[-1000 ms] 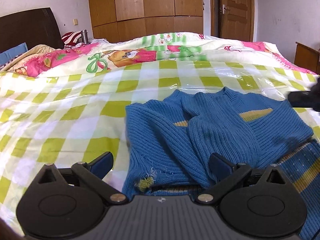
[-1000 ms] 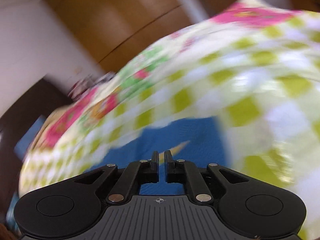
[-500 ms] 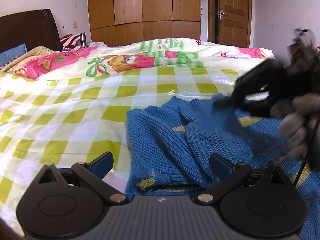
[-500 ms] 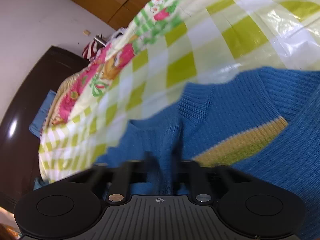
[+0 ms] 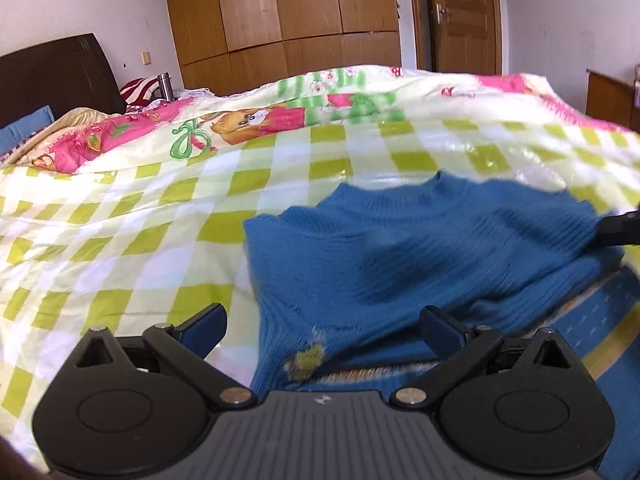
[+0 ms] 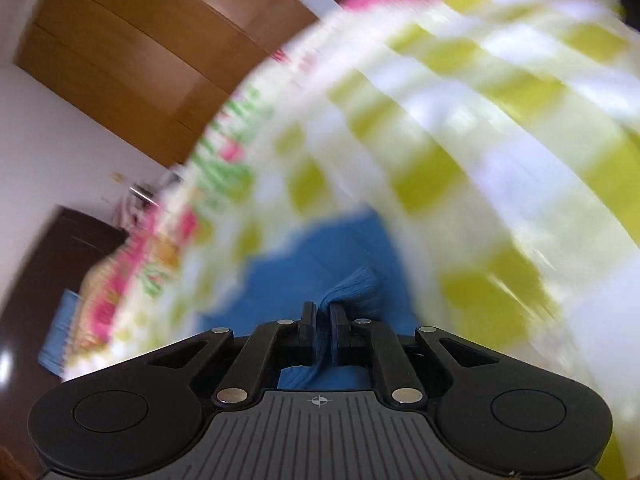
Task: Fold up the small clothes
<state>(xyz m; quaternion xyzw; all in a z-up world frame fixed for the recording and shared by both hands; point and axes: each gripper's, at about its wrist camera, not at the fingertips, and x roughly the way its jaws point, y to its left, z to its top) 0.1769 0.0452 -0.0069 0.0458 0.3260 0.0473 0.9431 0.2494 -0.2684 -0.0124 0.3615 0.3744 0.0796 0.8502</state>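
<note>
A small blue knit sweater (image 5: 420,252) with yellow stripes lies on the green-and-white checked bed cover (image 5: 160,216). My left gripper (image 5: 324,326) is open, low over the sweater's near edge, where a frayed yellow spot (image 5: 308,360) shows. My right gripper (image 6: 323,316) is shut on a fold of the blue sweater (image 6: 320,264), with knit bunched between its fingers. Its tip shows at the right edge of the left wrist view (image 5: 620,232), at the sweater's right side. The right wrist view is blurred by motion.
A pink and green cartoon quilt (image 5: 248,116) lies across the far side of the bed. A dark headboard (image 5: 52,76) and pillows are at the far left. Wooden wardrobes (image 5: 288,20) and a door (image 5: 460,16) stand behind. A wooden cabinet (image 5: 608,96) stands at the right.
My right gripper came in over the sweater, closed on a fold and pulled it to the right. The folded sleeve now lies spread across the sweater. My left gripper stayed open.
</note>
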